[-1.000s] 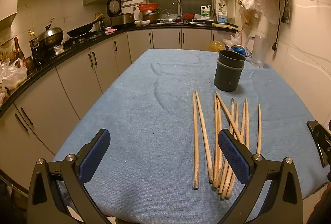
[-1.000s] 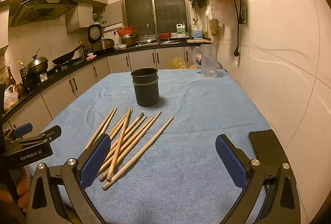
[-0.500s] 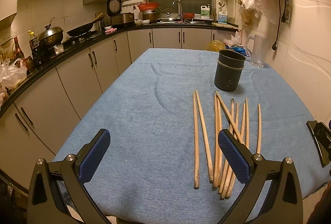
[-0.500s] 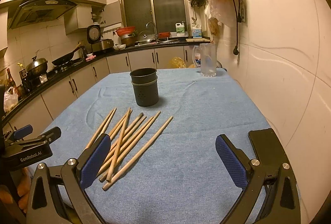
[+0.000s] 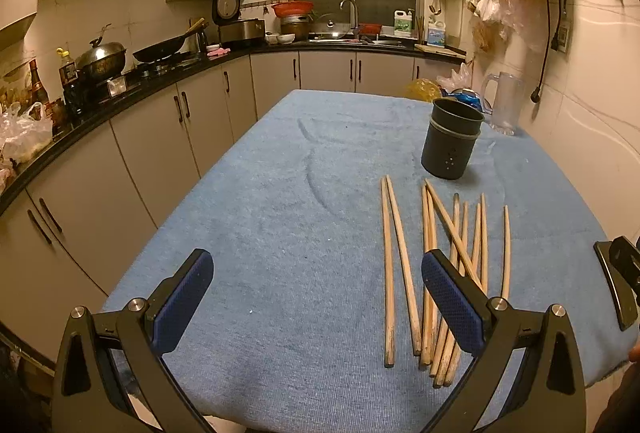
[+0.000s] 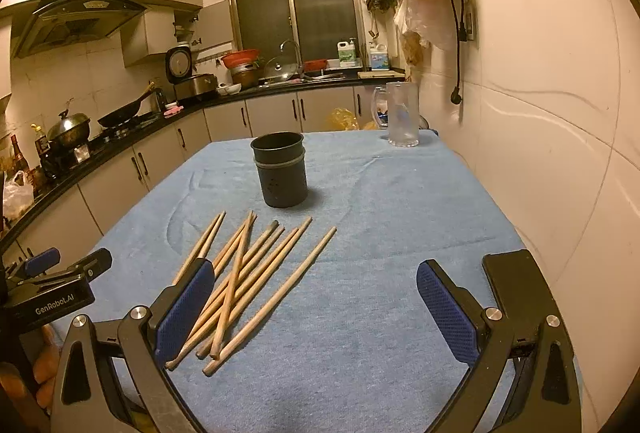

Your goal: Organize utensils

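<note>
None of the chopsticks are sorted yet, as far as we can see: the whole loose pile lies flat on the blue cloth of the table, some crossing each other. We count roughly ten; overlaps make the exact number uncertain. The dark holder cup stands upright just beyond the far tips of the pile, and what we can see of its mouth shows nothing in it.

Right gripper: fingers spread wide, holding nothing, with the pile by its left finger. Left gripper: fingers likewise wide and empty, its right finger over the near ends of the sticks.

Judgement: task at its start. Every stick remains to be picked up and stood in the cup.

A clear jug stands far beyond the fingers.
</note>
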Available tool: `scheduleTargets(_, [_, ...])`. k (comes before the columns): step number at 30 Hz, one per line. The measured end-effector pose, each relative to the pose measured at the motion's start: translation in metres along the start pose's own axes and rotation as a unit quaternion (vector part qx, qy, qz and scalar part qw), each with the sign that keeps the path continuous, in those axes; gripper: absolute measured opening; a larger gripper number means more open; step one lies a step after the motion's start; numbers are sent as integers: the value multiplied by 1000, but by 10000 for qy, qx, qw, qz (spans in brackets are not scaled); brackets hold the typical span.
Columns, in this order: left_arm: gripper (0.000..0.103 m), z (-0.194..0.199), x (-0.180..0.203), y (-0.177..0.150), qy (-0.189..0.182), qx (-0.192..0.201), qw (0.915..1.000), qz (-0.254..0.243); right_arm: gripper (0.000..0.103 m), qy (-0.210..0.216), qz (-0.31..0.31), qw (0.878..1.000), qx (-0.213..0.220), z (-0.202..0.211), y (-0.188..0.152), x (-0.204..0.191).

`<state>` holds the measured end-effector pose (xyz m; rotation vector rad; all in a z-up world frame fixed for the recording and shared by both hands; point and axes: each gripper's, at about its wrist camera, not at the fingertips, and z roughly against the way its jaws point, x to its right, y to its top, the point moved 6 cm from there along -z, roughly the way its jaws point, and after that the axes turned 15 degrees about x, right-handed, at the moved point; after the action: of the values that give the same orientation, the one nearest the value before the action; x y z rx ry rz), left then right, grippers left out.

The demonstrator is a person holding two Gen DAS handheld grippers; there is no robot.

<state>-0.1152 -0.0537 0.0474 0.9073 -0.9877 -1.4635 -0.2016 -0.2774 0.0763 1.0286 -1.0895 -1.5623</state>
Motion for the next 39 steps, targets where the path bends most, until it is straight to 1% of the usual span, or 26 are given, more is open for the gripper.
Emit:
scheduleTargets(3, [103, -1, -1, 0, -17, 11, 10000, 11, 103, 28, -5, 10000, -48, -1, -1, -2])
scheduleTargets(8, [103, -4, -2, -3, -45, -36, 10000, 5, 97, 98, 93, 9999, -19, -2, 0, -7])
scheduleTargets(14, [103, -11, -6, -7, -18, -153, 9999, 16, 95, 168, 92, 9998, -54, -8, 2, -10])
scheduleTargets(17, [103, -15, -9, -9, 17, -209, 9998, 36, 95, 257, 63, 9994, -204, -19, 2, -12])
scheduleTargets(20, [103, -24, -10, -13, -25, -321, 9994, 87, 94, 306, -20, 9982, -519, -35, 0, -11])
scheduleTargets(21, [103, -27, -11, -15, -51, -367, 9993, 103, 92, 346, -169, 9969, -688, -44, -1, -8])
scheduleTargets(22, [103, -29, -11, -16, -74, -407, 9991, 104, 84, 362, -289, 9958, -787, -49, -1, -5])
scheduleTargets(23, [103, -34, -12, -17, -111, -466, 9988, 90, 80, 349, -404, 9945, -904, -55, -1, -1])
scheduleTargets(24, [103, -39, -11, -19, -191, -557, 9982, 67, 78, 316, -472, 9931, -1022, -62, -1, 2])
scheduleTargets(25, [103, -44, -11, -19, -259, -647, 9976, 56, 73, 287, -519, 9919, -1126, -67, -2, 5])
scheduleTargets(26, [103, -49, -12, -20, -320, -758, 9966, 49, 70, 299, -600, 9898, -1261, -73, -2, 8])
scheduleTargets(27, [103, -57, -13, -20, -412, -958, 9945, 66, 70, 332, -676, 9877, -1372, -78, -2, 11])
scheduleTargets(30, [103, -78, -13, -20, -631, -1395, 9879, 226, 61, 270, -677, 9808, -1811, -97, -5, 16])
scheduleTargets(31, [103, -86, -13, -19, -710, -1509, 9856, 266, 56, 298, -732, 9782, -1920, -103, -6, 17])
scheduleTargets(32, [102, -93, -11, -17, -810, -1624, 9830, 290, 55, 321, -815, 9747, -2058, -110, -8, 17])
scheduleTargets(33, [97, -99, -9, -15, -906, -1725, 9804, 293, 53, 317, -904, 9702, -2224, -118, -10, 17])
scheduleTargets(34, [91, -107, -7, -13, -944, -1835, 9781, 286, 45, 343, -998, 9653, -2387, -124, -12, 17])
scheduleTargets(35, [88, -113, -6, -12, -940, -1939, 9761, 294, 41, 384, -1137, 9590, -2568, -133, -15, 16])
scheduleTargets(36, [82, -120, -3, -12, -1001, -2074, 9726, 317, 40, 376, -1206, 9550, -2685, -141, -17, 15])
scheduleTargets(37, [76, -128, 3, -11, -1141, -2217, 9678, 337, 37, 341, -1232, 9519, -2786, -148, -20, 15])
scheduleTargets(39, [68, -141, 8, -11, -1197, -2419, 9620, 424, 35, 168, -1335, 9436, -3024, -163, -29, 18])
